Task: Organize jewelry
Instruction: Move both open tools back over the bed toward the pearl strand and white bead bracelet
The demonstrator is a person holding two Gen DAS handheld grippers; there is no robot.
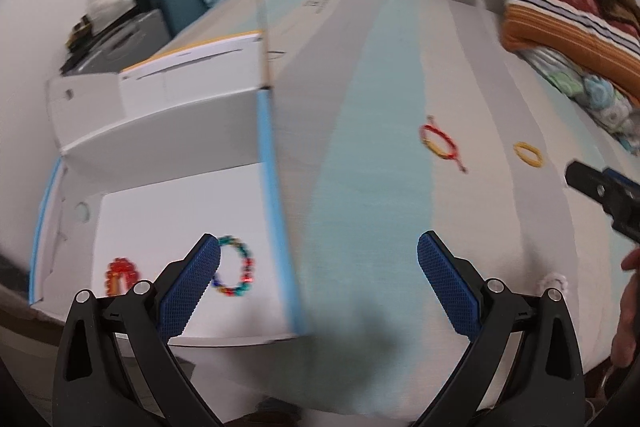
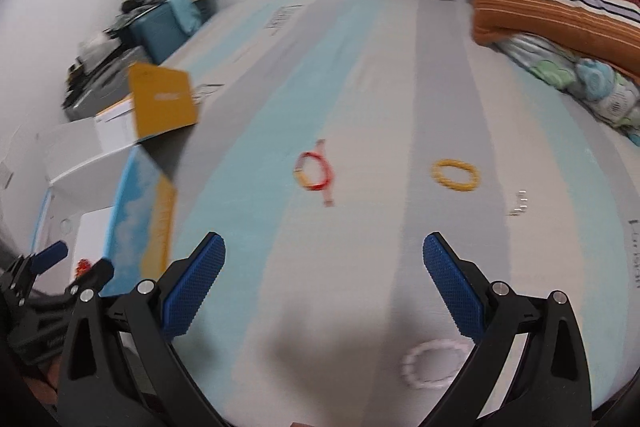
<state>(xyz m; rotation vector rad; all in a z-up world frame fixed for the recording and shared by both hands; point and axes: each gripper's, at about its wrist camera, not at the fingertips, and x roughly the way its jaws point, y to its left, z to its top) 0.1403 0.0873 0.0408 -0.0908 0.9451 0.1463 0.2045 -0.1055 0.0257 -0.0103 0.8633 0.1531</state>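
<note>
At far left the open white box [image 1: 168, 227] holds two beaded bracelets, a red-orange one [image 1: 120, 273] and a multicoloured one [image 1: 236, 271], with the left gripper [image 1: 318, 283] over the box edge, jaws spread wide and empty. On the striped bedsheet [image 2: 360, 87] lie, in order, a red-and-yellow cord bracelet [image 2: 316, 173], a yellow ring bracelet [image 2: 454, 175] and a small silver piece [image 2: 518, 205], all well apart. The right gripper [image 2: 324, 287] hangs released and empty, and the pale pink bracelet [image 2: 434, 363] beneath its right finger may be overlooked or, against soft cloth, slip from a pinch.
</note>
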